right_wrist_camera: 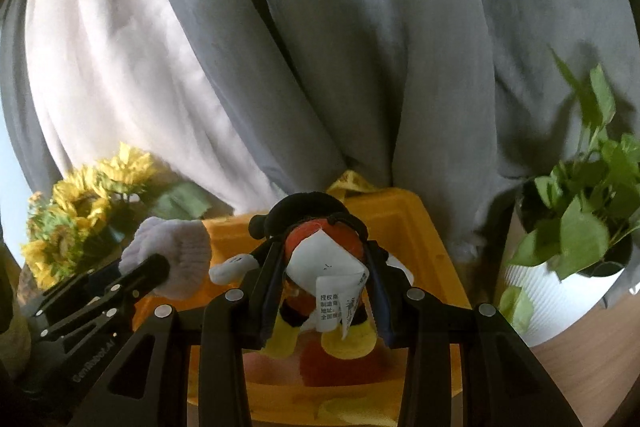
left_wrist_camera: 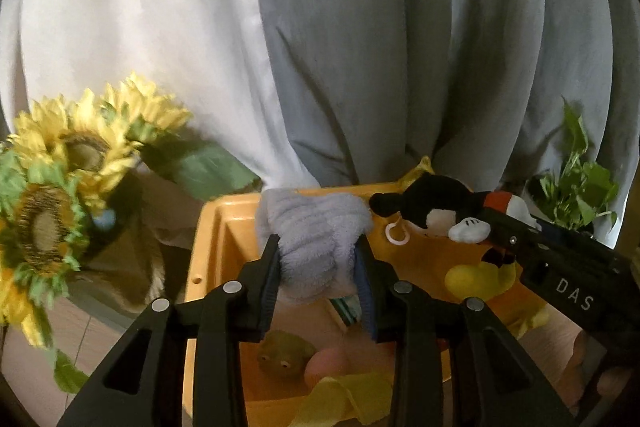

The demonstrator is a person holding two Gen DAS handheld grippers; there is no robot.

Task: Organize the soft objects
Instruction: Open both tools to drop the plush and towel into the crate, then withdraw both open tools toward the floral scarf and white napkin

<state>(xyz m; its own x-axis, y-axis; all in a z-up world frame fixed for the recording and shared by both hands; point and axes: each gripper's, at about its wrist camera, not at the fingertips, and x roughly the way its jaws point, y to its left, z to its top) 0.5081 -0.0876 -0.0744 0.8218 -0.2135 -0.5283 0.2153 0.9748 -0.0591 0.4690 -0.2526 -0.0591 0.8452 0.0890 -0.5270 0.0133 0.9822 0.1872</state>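
The left claw (left_wrist_camera: 318,259) is clamped on a grey fleecy bundle (left_wrist_camera: 316,227), its pads sunk into the pile on both sides. The right claw (right_wrist_camera: 324,279) grips a black and red mouse plush (right_wrist_camera: 316,227) across its middle, a white care label (right_wrist_camera: 332,267) hanging in front of the pads. Both toys look light, limp and easily squashed; a hold across the thick body seems safest, since limbs or the label would likely slip or stretch. Just beneath both claws sits an orange bin (left_wrist_camera: 208,227), holding a yellow duck plush (left_wrist_camera: 476,279), a green frog toy (left_wrist_camera: 286,351) and yellow cloth (left_wrist_camera: 344,399). Further out to the left stand sunflowers (left_wrist_camera: 80,147), to the right a potted plant (right_wrist_camera: 580,227), with curtains (right_wrist_camera: 320,47) behind; swinging wide could brush either one.
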